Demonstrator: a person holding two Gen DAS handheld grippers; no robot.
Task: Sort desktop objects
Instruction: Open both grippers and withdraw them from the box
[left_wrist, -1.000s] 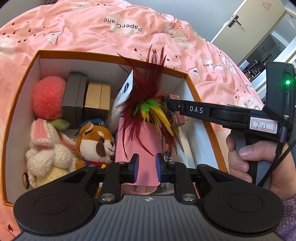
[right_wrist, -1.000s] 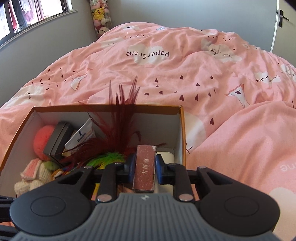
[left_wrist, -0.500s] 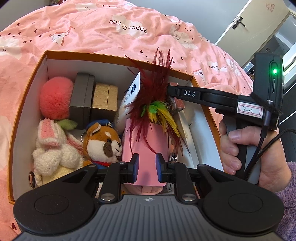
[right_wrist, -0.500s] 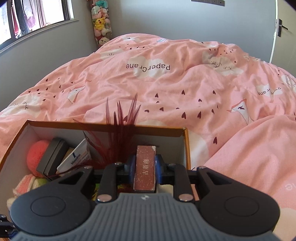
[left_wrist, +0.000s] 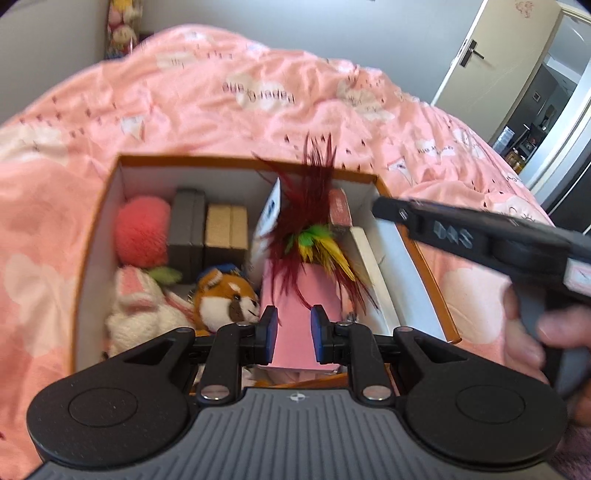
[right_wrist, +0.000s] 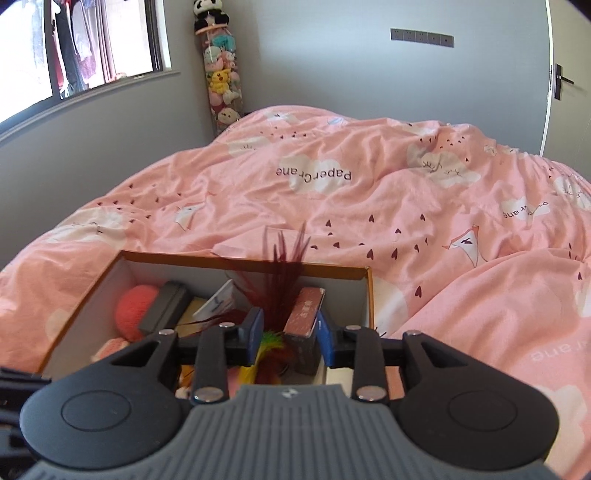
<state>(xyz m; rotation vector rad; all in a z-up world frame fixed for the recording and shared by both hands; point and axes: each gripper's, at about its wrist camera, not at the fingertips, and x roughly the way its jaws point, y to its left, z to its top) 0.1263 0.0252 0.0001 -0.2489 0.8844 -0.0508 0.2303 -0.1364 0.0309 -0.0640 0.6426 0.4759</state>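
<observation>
Your left gripper (left_wrist: 293, 334) hangs over the near end of the box (left_wrist: 92, 236), jaws narrow, framing the pink card (left_wrist: 295, 295) below; whether the pads touch it, you cannot tell. Your right gripper (right_wrist: 289, 338) is opening: the red-brown block (right_wrist: 306, 314) stands between its pads, leaning by the right one, with a clear gap on the left. In the left view that block (left_wrist: 339, 210) sits at the box's far right corner, beside the feathers (left_wrist: 314, 221). The box lies on the pink quilt (right_wrist: 406, 206) and also holds a pink pompom (left_wrist: 142, 230), a grey case (left_wrist: 186, 229), a tan box (left_wrist: 225, 230), a rabbit (left_wrist: 136, 310) and a red panda (left_wrist: 225, 299).
</observation>
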